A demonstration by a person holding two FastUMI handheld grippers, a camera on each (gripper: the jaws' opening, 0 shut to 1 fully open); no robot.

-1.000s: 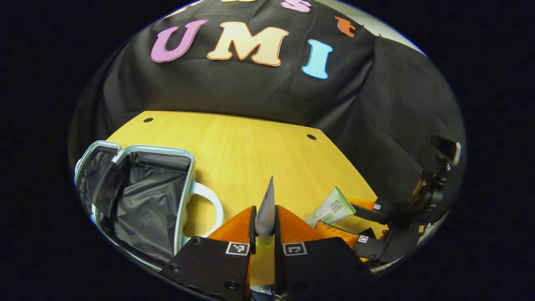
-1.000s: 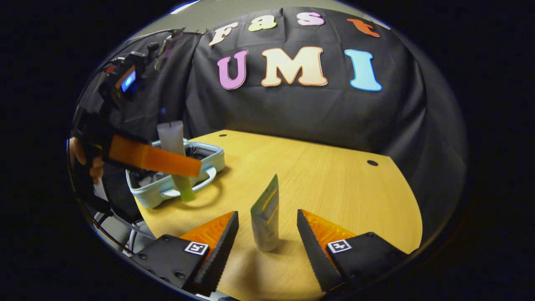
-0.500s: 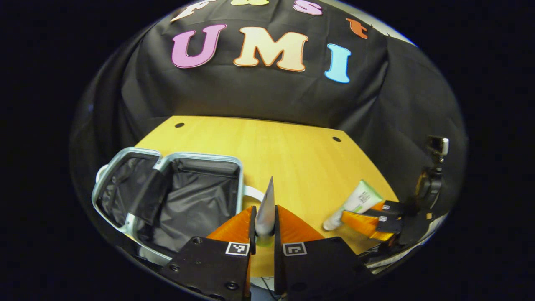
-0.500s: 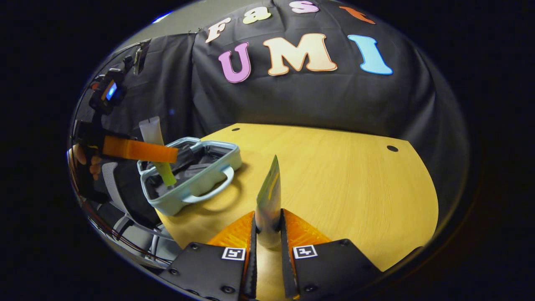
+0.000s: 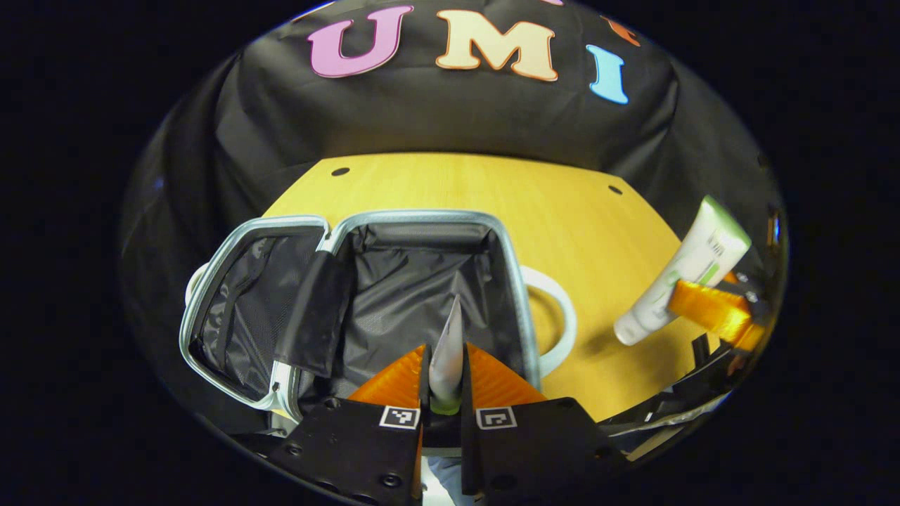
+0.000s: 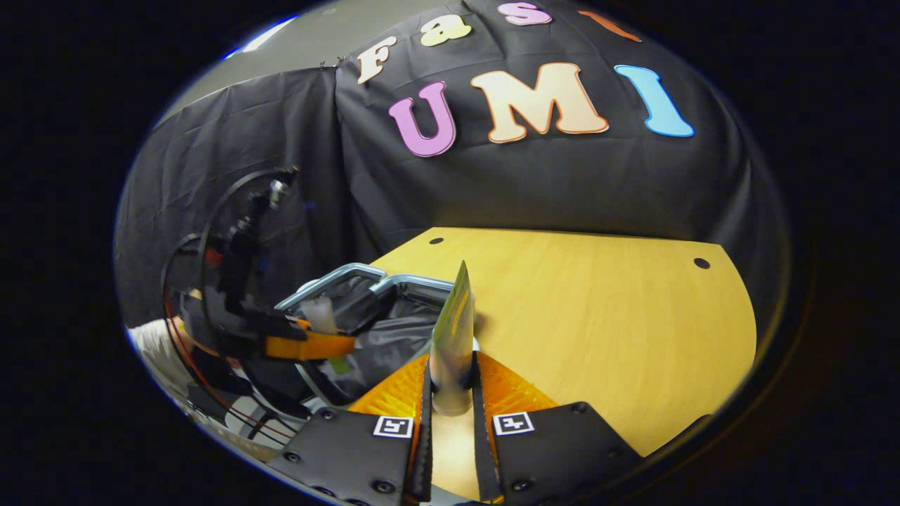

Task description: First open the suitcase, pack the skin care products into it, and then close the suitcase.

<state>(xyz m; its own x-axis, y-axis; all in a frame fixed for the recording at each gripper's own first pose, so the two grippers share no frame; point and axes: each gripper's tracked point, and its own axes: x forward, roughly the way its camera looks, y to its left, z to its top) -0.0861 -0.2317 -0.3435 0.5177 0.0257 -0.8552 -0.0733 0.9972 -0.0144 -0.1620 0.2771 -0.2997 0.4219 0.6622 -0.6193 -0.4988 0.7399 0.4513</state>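
Both grippers have carried their tubes toward the open suitcase (image 5: 394, 295) since a second ago: then the right gripper (image 6: 450, 383) stood spread around its tube on the table, and now it is clenched on that white-and-green tube (image 6: 452, 330), lifted, with the suitcase just ahead and to the left of its jaws. The left gripper (image 5: 444, 379) is clamped on a pale tube (image 5: 447, 344) with a green cap, and the dark-lined right-hand compartment of the suitcase lies directly beyond its jaws, the second half to the left, the white handle (image 5: 555, 316) to the right over the wooden table (image 5: 478, 183). This looks like the packing step, the case already open and neither tube yet inside. Next, I judge, the left gripper should lower its tube into the compartment and spread its jaws, then clear out so the right gripper can follow; crowding both over one opening risks a bump.
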